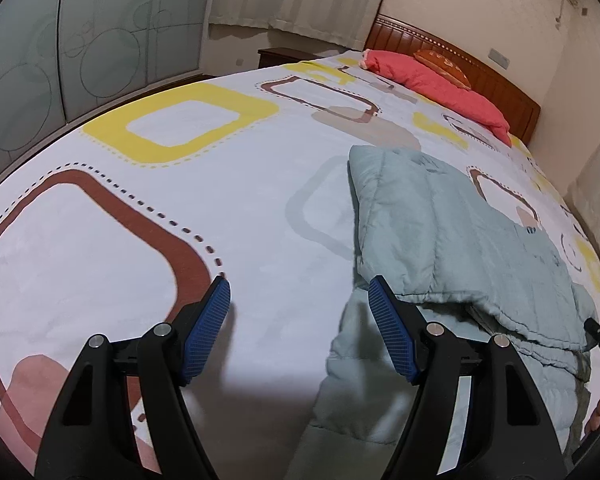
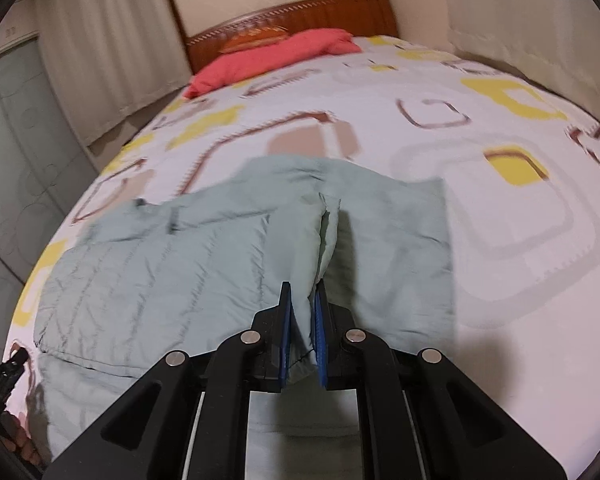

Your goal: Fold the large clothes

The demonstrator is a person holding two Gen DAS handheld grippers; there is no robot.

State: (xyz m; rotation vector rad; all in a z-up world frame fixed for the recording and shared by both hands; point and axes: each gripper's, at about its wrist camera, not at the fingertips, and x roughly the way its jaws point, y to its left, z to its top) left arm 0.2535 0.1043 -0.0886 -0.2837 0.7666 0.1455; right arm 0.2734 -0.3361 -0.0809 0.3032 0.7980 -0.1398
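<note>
Jaws of the right gripper (image 2: 303, 312) clamp a puffy fold of the quilted pale-green coat (image 2: 160, 256); left gripper (image 1: 300, 320) jaws stand apart over the bed (image 1: 228, 208), coat at their 2 o'clock. Soft printed bedspread, coral pillow (image 1: 440, 84) at 1 o'clock, wooden headboard (image 1: 484, 76), frosted wardrobe (image 1: 60, 52) at 10 o'clock.

The bedspread (image 1: 228, 208) lies wide and bare left of the puffy jacket (image 1: 440, 224); the pink pillow (image 1: 440, 84) is far off.

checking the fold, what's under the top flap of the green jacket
More of the pale green puffer jacket itself shows below the folded flap, lying on the patterned bedsheet. Whatever lies deeper beneath the flap is covered.
</note>
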